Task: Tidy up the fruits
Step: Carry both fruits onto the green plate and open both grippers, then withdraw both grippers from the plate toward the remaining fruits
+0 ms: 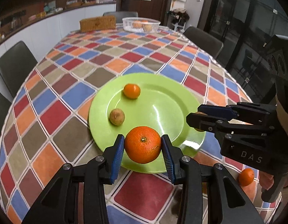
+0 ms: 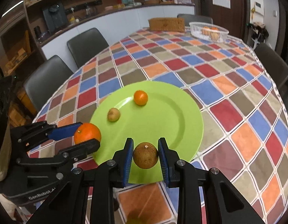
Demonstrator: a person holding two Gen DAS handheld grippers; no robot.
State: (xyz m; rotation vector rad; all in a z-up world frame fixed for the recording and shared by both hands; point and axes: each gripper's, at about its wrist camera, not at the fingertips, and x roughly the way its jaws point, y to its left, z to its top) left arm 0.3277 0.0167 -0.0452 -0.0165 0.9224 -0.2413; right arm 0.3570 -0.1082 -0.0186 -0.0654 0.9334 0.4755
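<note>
**Both claws loaded at the near rim of the green plate**

In the left wrist view the left claw (image 1: 143, 146) is closed on a large orange (image 1: 143, 144), blue pads pressed to its two sides, stem end facing the camera. It hangs over the 6 o'clock rim of the green plate (image 1: 170, 115), just above the table (image 1: 69, 97) and its checked cloth. At 3 o'clock from it the right claw (image 1: 197, 120) reaches in over the plate's right edge, its fingers nearly together on a small brown fruit (image 1: 200, 113) that barely peeks out there.

The right wrist view shows that fruit plainly: the brown fruit (image 2: 145, 155) is round and speckled, pinched between the pads of the right claw (image 2: 145, 155) over the plate's near rim (image 2: 192, 130). The left claw (image 2: 88, 137) appears at 9 o'clock, holding the orange (image 2: 87, 133) at the plate's left edge.

Farther in, a smaller brown fruit (image 1: 117, 117) and a small mandarin (image 1: 132, 91) lie on the plate's left half, apart from each other; the centre and right half are bare green. Only the left wrist view shows another mandarin (image 1: 246, 177) on the cloth at 4 o'clock, under the right tool's body.

Beyond the plate the cloth runs open to the far end, where a white basket (image 1: 141, 24) holding orange fruit sits beside a tan block (image 1: 97, 24). Dark chairs (image 2: 45, 80) line both long edges of the table
</note>
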